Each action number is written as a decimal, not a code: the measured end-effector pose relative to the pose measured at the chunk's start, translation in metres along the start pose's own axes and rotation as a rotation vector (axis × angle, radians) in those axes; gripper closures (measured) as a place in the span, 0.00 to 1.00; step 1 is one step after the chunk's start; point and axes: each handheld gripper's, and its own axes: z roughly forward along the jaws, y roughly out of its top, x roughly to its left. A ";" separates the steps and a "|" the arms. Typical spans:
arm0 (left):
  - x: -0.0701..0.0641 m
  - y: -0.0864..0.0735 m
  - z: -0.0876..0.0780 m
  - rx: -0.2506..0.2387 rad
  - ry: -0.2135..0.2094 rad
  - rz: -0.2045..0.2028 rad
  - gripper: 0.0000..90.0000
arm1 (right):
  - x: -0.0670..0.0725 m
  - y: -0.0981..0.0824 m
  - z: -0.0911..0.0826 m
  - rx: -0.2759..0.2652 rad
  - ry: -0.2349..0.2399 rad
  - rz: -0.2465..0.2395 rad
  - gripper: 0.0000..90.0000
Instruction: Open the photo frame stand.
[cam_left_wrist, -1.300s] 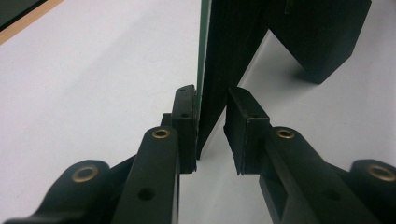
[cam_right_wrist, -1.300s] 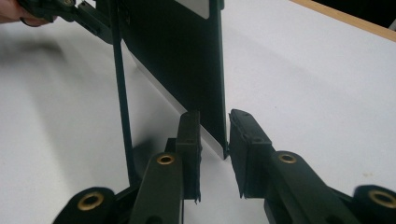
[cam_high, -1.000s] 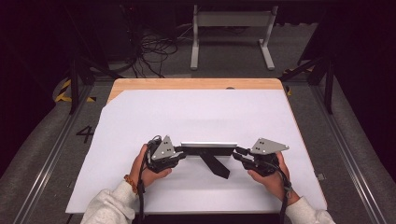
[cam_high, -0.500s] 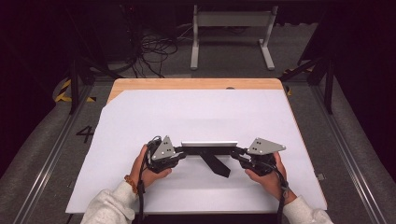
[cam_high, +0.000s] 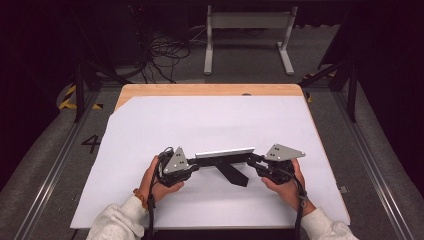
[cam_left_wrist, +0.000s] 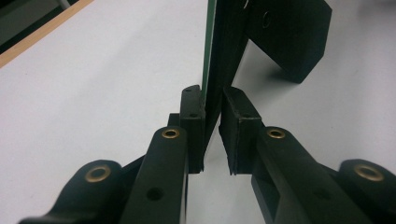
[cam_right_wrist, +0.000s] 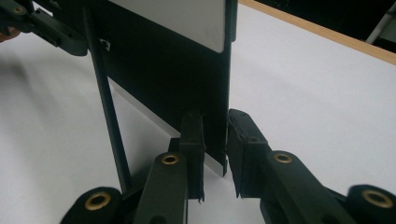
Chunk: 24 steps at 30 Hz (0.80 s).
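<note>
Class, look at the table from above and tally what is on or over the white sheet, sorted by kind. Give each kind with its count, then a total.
Grippers: 2 (left gripper, right gripper)
Black panel with a pale upper edge and a prop leg, standing between the grippers: 1 (panel)
White sheet covering the table: 1 (sheet)
Total: 4

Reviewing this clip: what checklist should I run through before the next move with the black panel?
1. Left tongs pinch one end of the black panel, having just closed further: ok.
2. Right tongs pinch the other end: ok.
3. Panel stands upright on edge: ok.
4. Black leg clear of both tongs: ok.
5. Panel's lower edge rests on the white sheet or is lifted: cannot tell.
</note>
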 end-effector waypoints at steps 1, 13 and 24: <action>0.000 0.000 0.000 -0.001 -0.001 0.000 0.89 | -0.001 0.000 0.001 -0.001 -0.001 0.002 0.86; -0.001 0.001 0.000 0.005 -0.008 0.004 0.90 | -0.006 0.001 0.006 -0.014 -0.007 0.027 0.85; -0.003 0.002 0.000 0.011 -0.015 0.012 0.91 | -0.009 0.003 0.012 -0.015 -0.024 0.025 0.85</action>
